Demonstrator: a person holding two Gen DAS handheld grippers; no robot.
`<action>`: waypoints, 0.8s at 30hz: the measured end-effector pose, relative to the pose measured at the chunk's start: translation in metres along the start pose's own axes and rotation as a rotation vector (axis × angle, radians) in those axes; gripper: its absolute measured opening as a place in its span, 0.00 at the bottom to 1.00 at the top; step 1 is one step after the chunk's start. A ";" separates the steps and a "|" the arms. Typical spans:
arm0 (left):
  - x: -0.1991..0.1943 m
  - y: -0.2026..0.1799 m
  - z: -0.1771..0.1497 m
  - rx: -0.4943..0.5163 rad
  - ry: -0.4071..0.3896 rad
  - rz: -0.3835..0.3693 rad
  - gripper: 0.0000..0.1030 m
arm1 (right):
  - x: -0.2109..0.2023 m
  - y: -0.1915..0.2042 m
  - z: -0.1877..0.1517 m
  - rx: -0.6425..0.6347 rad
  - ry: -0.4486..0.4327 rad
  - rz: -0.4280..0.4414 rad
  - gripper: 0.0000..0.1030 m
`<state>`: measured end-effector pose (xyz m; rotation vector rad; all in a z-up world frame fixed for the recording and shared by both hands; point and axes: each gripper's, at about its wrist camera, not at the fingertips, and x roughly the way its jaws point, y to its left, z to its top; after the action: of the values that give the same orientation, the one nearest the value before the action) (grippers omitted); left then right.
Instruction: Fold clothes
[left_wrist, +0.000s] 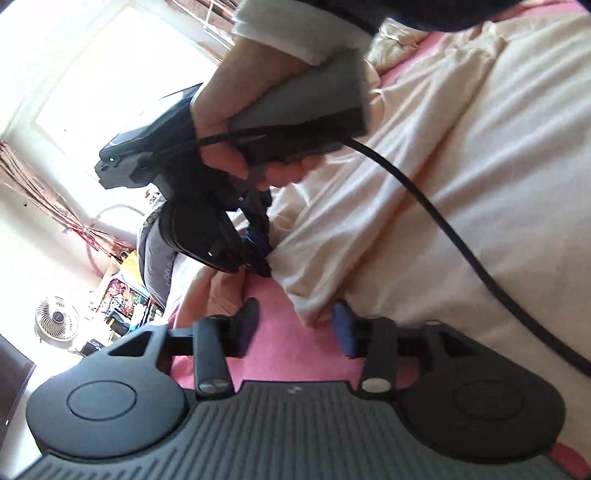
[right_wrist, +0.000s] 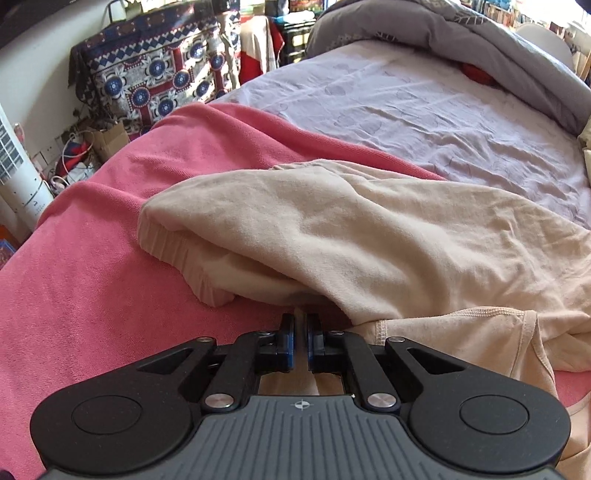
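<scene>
A cream garment (right_wrist: 369, 236) lies on a pink blanket (right_wrist: 92, 266) on the bed, with a ribbed cuff (right_wrist: 173, 243) at its left end. It also shows in the left wrist view (left_wrist: 461, 184). My right gripper (right_wrist: 301, 321) is shut on a fold of the cream garment at its near edge; in the left wrist view the same gripper (left_wrist: 258, 266) pinches the cloth's edge, held by a hand. My left gripper (left_wrist: 295, 314) is open just above the pink blanket (left_wrist: 280, 332), its right finger beside the garment's lower corner.
A black cable (left_wrist: 443, 229) runs across the garment. A lilac sheet (right_wrist: 424, 103) and grey duvet (right_wrist: 480, 37) lie further up the bed. A patterned cloth (right_wrist: 159, 70), a white fan tower (right_wrist: 18, 170) and floor clutter stand to the left.
</scene>
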<state>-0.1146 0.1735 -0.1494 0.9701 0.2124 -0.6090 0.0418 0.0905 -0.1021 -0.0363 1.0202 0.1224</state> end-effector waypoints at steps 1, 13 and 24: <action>0.001 0.004 0.000 -0.018 -0.001 -0.003 0.66 | -0.001 -0.001 -0.001 -0.005 -0.001 0.002 0.08; -0.039 0.001 0.007 -0.266 0.058 -0.160 0.02 | -0.002 -0.007 -0.003 0.033 -0.056 0.013 0.08; -0.040 -0.011 0.003 -0.220 0.071 -0.126 0.01 | -0.015 -0.013 -0.001 0.003 -0.018 0.081 0.18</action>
<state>-0.1538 0.1826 -0.1383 0.7700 0.3977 -0.6529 0.0347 0.0762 -0.0904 0.0087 1.0037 0.1945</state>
